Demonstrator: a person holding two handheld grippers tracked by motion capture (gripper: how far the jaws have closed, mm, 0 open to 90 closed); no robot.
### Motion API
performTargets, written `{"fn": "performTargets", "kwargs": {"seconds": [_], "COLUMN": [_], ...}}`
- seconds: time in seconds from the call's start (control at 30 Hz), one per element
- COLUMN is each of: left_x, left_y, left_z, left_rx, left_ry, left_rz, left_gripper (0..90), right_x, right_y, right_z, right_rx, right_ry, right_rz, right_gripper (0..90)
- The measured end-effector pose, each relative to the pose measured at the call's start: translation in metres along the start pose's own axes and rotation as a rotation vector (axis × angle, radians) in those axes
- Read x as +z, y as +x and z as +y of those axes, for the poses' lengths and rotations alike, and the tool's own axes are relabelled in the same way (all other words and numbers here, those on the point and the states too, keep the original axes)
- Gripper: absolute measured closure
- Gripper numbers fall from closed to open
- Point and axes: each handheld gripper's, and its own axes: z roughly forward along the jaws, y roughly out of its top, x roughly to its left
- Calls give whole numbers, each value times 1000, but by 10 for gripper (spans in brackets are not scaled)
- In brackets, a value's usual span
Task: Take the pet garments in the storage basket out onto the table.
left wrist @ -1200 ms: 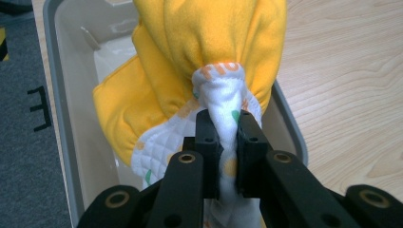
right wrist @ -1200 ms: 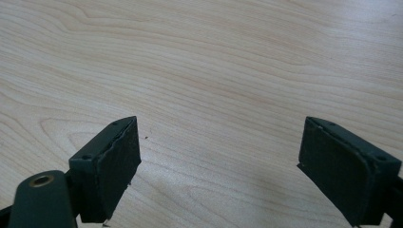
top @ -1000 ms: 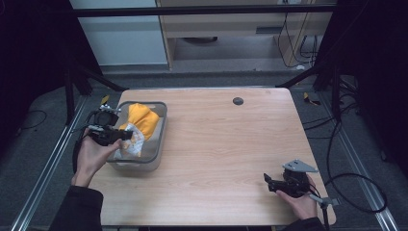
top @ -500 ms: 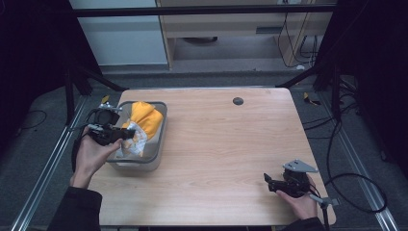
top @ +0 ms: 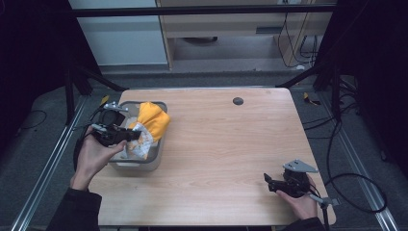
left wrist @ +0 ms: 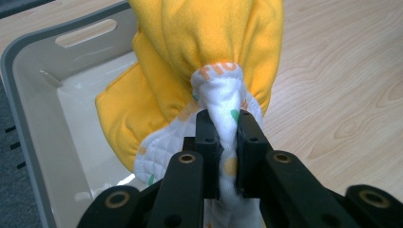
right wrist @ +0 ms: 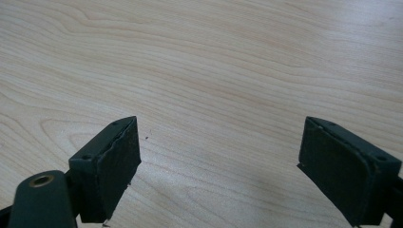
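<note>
A yellow cloth with a white printed lining (top: 150,126) hangs half out of a grey plastic bin (top: 126,166) at the table's left. My left gripper (top: 129,135) is shut on a bunched white fold of that cloth (left wrist: 227,107), lifting it above the bin (left wrist: 35,118). In the left gripper view the jaws pinch the fold tightly and the yellow side drapes ahead of them. My right gripper (top: 270,183) rests low at the table's front right, open, with bare wood between its pads (right wrist: 114,161).
A small dark round spot (top: 237,101) lies on the wooden table (top: 231,144) near its far edge. Cables trail on the floor to the right. Metal rails run along both sides of the table.
My left gripper has lifted and drawn the cloth slightly up and toward the right, pulling more of it over the bin's rim. The right gripper has stayed put.
</note>
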Motion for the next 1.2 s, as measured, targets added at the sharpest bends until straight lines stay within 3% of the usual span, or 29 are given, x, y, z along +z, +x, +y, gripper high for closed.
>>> {"fn": "performTargets", "kwargs": {"seconds": [0.27, 0.7, 1.2], "left_x": [-5, -10, -4], "left_y": [-14, -31, -59], "left_z": [4, 12, 22], "left_rx": [47, 87, 155], "left_ry": [-21, -50, -57], "left_rz": [-20, -54, -90], "left_gripper": [822, 822, 822], "right_x": [0, 0, 0], "right_y": [0, 0, 0], "right_z": [0, 0, 0], "right_rx": [-1, -8, -9], "right_ry": [0, -4, -4], "right_rz": [0, -3, -4], "right_gripper": [135, 136, 135]}}
